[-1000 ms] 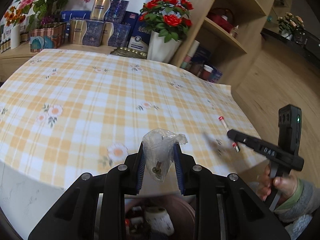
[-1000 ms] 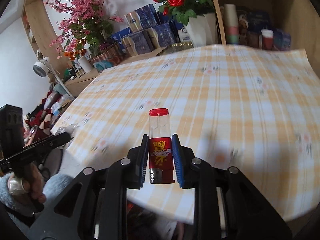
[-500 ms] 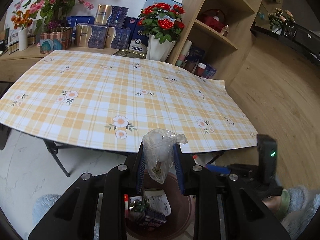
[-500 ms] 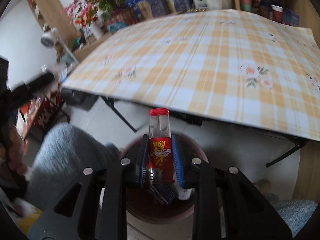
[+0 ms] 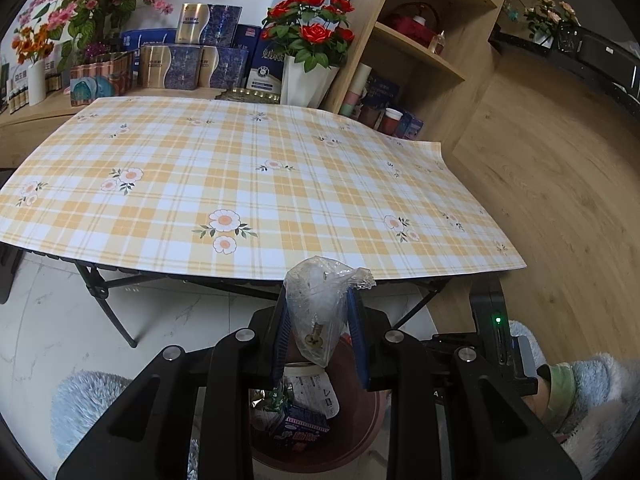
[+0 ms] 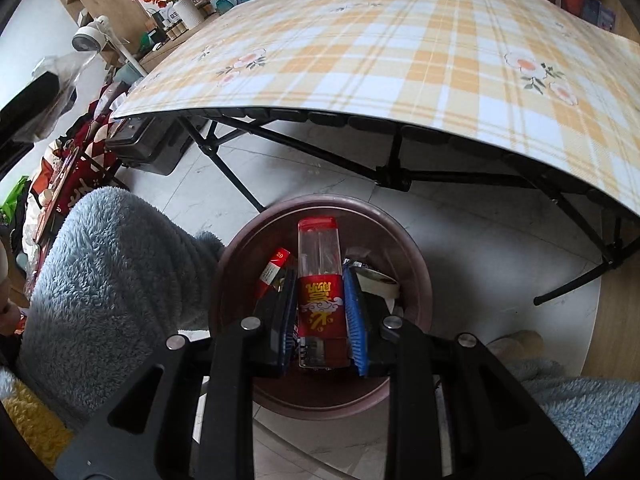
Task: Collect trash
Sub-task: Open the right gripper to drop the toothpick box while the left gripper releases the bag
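My left gripper is shut on a crumpled clear plastic bag with a small brass piece inside, held above the brown trash bin on the floor. My right gripper is shut on a clear lighter with a red cap and red label, pointing down over the same bin. The bin holds several pieces of trash: a white paper cup, wrappers, a red box. In the right wrist view the left gripper shows at the far left with the bag.
A folding table with a yellow checked cloth stands behind the bin, its black legs close by. Flower pots, boxes and a wooden shelf line the far side. A person's fluffy blue-clad legs flank the bin.
Both grippers have drawn back off the table edge and come over the bin. The right one tilted down and sank towards the bin's mouth. Both grips are unchanged.
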### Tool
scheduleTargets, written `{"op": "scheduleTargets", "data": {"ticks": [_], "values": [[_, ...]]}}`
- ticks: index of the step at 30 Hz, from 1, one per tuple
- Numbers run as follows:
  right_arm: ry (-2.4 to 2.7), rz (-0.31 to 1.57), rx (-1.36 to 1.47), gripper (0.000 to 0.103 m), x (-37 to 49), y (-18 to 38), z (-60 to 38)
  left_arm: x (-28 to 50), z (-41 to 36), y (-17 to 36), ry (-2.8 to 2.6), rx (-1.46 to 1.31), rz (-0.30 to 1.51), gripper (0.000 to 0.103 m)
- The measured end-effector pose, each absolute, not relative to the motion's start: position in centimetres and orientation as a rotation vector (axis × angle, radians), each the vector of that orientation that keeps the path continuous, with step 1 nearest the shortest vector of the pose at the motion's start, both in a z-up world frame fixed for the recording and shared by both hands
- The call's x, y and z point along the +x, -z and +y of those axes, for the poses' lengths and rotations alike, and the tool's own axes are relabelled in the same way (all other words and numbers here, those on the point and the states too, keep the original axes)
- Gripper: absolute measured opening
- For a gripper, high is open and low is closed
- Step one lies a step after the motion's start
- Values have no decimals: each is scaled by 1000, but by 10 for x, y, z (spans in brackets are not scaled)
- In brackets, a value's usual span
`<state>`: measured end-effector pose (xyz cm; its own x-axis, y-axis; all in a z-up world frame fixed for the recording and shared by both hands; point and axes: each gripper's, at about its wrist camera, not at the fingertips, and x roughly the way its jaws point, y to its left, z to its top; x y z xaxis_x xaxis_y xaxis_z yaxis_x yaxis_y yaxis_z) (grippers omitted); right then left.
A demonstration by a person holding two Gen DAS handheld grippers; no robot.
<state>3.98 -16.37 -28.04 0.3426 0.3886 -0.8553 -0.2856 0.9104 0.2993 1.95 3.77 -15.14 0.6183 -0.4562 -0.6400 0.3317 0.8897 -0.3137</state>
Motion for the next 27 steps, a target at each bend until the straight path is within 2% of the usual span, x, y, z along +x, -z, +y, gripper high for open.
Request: {"op": "scheduleTargets", "data": {"ticks": [3,5,7,13,21,27], "values": [[-446,1135,115,31,40,279,-165,21,38,152,455,-172,784,26],[-439,1105,106,41,39,272,-165,21,38,153,456,-171,788,26],[-422,1066,81,58,38,261,-166,22,37,154,452,-169,793,26],[-302,871,43,88,33,213,-186,24,30,166,437,-132,815,26],[-141,722,38,94,28,189,-216,24,14,197,455,-65,859,26],[-88,733,89,94,32,198,-230,35,1,232,488,-35,997,26]]}}
